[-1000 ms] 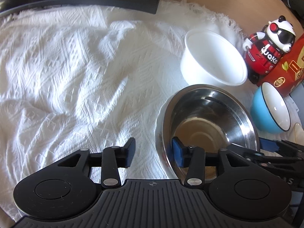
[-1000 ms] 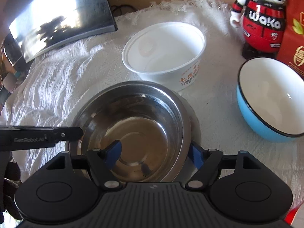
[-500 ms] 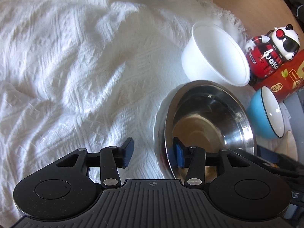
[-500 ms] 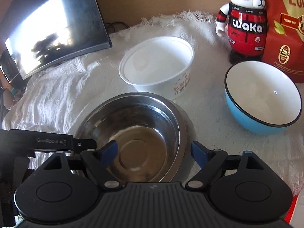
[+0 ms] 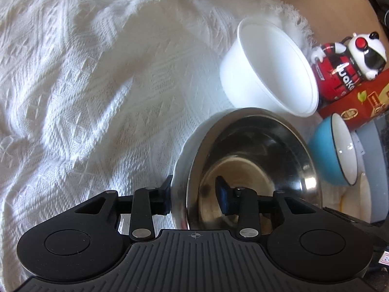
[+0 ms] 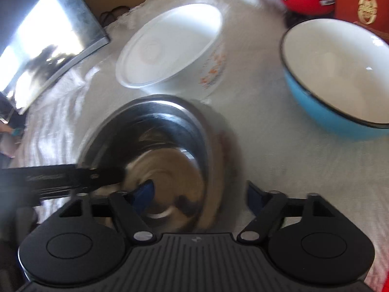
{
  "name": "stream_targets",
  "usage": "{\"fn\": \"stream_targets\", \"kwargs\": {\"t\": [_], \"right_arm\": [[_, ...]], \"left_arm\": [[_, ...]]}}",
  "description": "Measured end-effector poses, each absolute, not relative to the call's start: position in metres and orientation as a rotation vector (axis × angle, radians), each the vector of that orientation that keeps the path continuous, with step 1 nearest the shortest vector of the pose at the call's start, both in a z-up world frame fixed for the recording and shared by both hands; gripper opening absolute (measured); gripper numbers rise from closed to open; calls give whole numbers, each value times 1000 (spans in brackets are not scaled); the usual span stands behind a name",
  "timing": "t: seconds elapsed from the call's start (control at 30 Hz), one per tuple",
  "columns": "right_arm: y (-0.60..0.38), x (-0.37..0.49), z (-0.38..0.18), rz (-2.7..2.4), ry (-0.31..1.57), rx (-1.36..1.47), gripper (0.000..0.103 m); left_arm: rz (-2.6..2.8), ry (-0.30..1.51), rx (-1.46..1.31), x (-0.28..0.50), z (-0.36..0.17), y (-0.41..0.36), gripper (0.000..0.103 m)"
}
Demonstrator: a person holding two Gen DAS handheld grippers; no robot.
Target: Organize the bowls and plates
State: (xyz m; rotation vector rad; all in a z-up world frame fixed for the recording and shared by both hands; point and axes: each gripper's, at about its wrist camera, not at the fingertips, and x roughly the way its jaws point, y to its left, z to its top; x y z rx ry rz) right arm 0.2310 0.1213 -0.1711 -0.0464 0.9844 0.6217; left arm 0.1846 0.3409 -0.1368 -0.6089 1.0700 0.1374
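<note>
What moved: the left gripper (image 5: 194,198) has come down over the near left edge of the steel bowl (image 5: 255,150). Its jaws have just been closing, with the bowl's edge between them. The right gripper (image 6: 200,194) has dropped lower too, and its jaws have just been closing a little around the bowl's right side.

Left gripper: one finger is outside the bowl's wall and touches it. The blue pad inside looks a bit away from the metal. It is half closed and not yet pinching.

Right gripper: spread wide. One blue pad sits inside the bowl, the other is out on the cloth. This view is blurry.

Steel bowl: low and in the middle of both views, on the white cloth (image 5: 85,85). A white edge peeks out under it, maybe a plate; I cannot tell.

Other bowls: the white plastic bowl (image 5: 269,65) is just above it, and the blue bowl (image 5: 333,150) is to the right. A toy bear (image 5: 347,63) and a red box (image 5: 359,99) sit behind them.

How to do it well: I think the left gripper should squeeze the edge firmly before lifting, because shiny metal is slippery. Lift the bowl straight up and keep it level, so it does not bump the white plastic bowl.
</note>
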Motion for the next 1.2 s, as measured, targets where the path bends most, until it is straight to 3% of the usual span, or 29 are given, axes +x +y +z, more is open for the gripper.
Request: {"fn": "stream_targets", "kwargs": {"t": [0.2,0.53,0.9,1.2], "right_arm": [[114,223,-169,641,1003,-28,75],[64,204,-165,563,995,7,76],[56,199,-173,545,987,-11,78],[54,188,-151,481,903,-54,79]], "left_arm": [[112,1124,-578,190,-135,328,44],[6,1180,-535,192,-138,278,43],[17,1164,-539,191,-141,277,43],[63,944,-497,173,-95,295,37]]}}
